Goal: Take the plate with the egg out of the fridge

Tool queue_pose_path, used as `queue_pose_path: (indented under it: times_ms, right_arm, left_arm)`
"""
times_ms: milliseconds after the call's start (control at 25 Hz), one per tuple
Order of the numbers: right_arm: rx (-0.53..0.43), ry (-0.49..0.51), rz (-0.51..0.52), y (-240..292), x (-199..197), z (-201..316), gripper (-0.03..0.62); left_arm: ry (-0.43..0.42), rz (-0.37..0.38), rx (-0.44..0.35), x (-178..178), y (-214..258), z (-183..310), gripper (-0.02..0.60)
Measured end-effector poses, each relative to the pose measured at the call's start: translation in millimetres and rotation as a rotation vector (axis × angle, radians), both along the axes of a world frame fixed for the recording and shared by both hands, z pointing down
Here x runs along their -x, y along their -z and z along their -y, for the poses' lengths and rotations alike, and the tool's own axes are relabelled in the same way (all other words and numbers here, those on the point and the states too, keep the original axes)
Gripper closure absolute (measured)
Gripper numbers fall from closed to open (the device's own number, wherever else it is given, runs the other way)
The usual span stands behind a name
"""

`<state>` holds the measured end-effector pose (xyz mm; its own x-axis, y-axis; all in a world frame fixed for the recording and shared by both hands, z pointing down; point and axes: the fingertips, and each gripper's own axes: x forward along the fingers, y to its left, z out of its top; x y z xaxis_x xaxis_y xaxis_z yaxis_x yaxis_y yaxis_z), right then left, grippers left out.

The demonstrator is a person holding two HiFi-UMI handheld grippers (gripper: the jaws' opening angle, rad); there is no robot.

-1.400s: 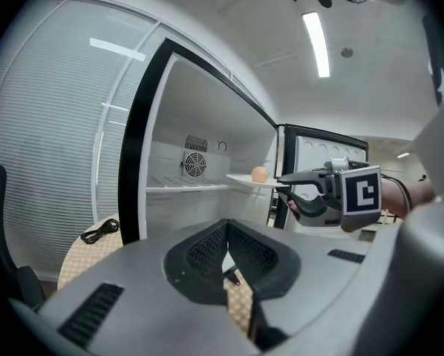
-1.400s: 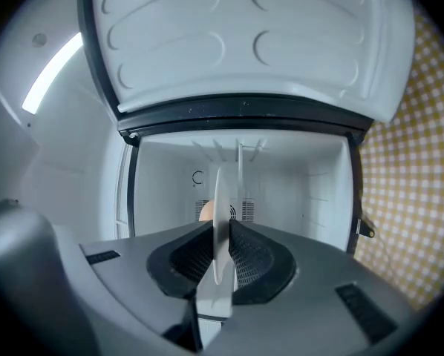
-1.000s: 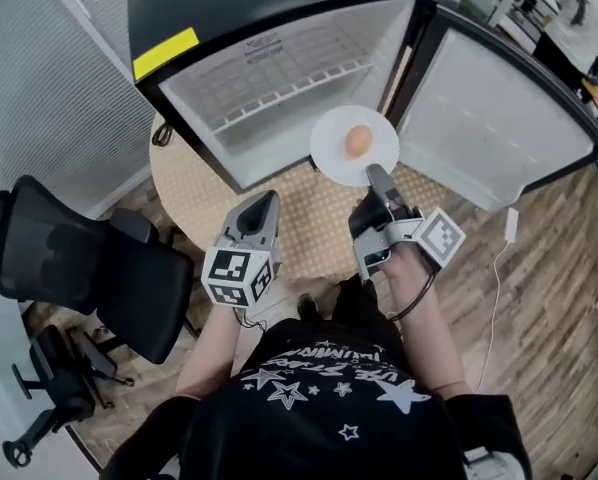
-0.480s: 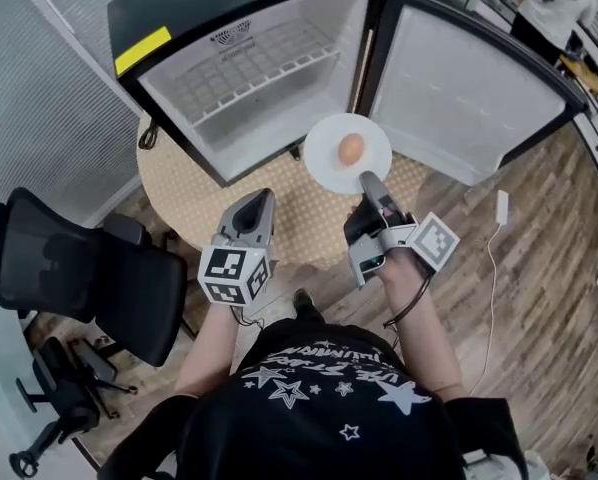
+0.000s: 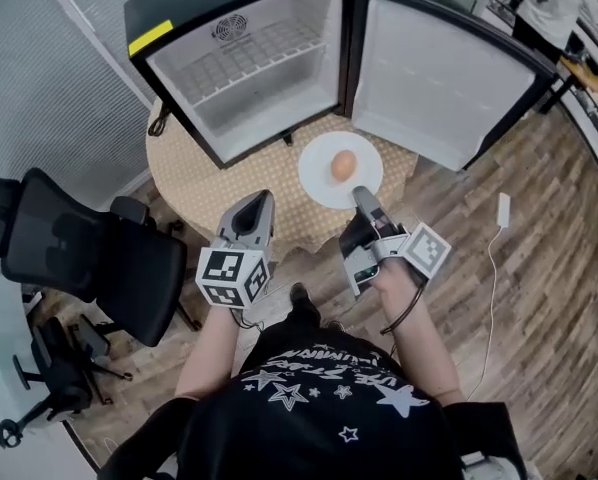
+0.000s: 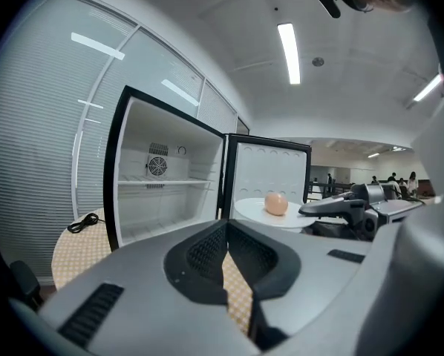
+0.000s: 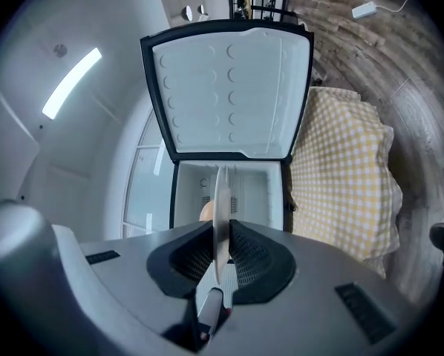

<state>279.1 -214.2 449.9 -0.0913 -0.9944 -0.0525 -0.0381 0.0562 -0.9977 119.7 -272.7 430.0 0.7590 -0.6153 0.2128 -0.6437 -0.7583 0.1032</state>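
Head view: right gripper (image 5: 360, 195) holds the plate (image 5: 324, 173) by its near rim, with the egg (image 5: 343, 165) just ahead, clear of the fridge (image 5: 249, 68).

Left gripper view: left gripper (image 6: 226, 234) closed, empty.

Right gripper view: jaws pinch the plate's edge.

Removal looks done. Next, keep the plate level and lower it onto the tabletop (image 5: 204, 183).

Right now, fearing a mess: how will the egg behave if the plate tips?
The egg lies loose on the nearly flat plate, so it would probably roll off. Its shell likely cracks easily. The right gripper pinches only the rim, so tilt seems possible.
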Motion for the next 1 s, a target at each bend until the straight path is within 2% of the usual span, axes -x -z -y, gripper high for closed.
queue_pose_path:
  times_ms: [120,400,640,840,1000]
  right_arm:
    - [-0.027,0.010,0.003,8.1,1.6,-31.2,0.533]
    - [-0.033,0.062,0.019,3.5,-1.1,-78.8,0.533]
    - [-0.037,0.073,0.062,-4.5,10.7,-93.1,0.533]
    - [-0.036,0.100,0.000,-9.4,21.0,-96.0,0.533]
    - [-0.033,0.098,0.013,-14.7,34.0,-100.3,0.533]
  left_arm:
    - [0.008,-0.009,-0.016,-0.1,8.7,-35.2,0.574]
    - [0.023,-0.011,0.010,-4.1,9.6,-92.6,0.574]
    - [0.060,-0.011,0.019,4.8,12.8,-114.6,0.574]
    - [0.056,-0.024,0.025,1.9,6.6,-119.3,0.574]
    - [0.058,-0.025,0.035,8.9,-3.5,-123.9,0.574]
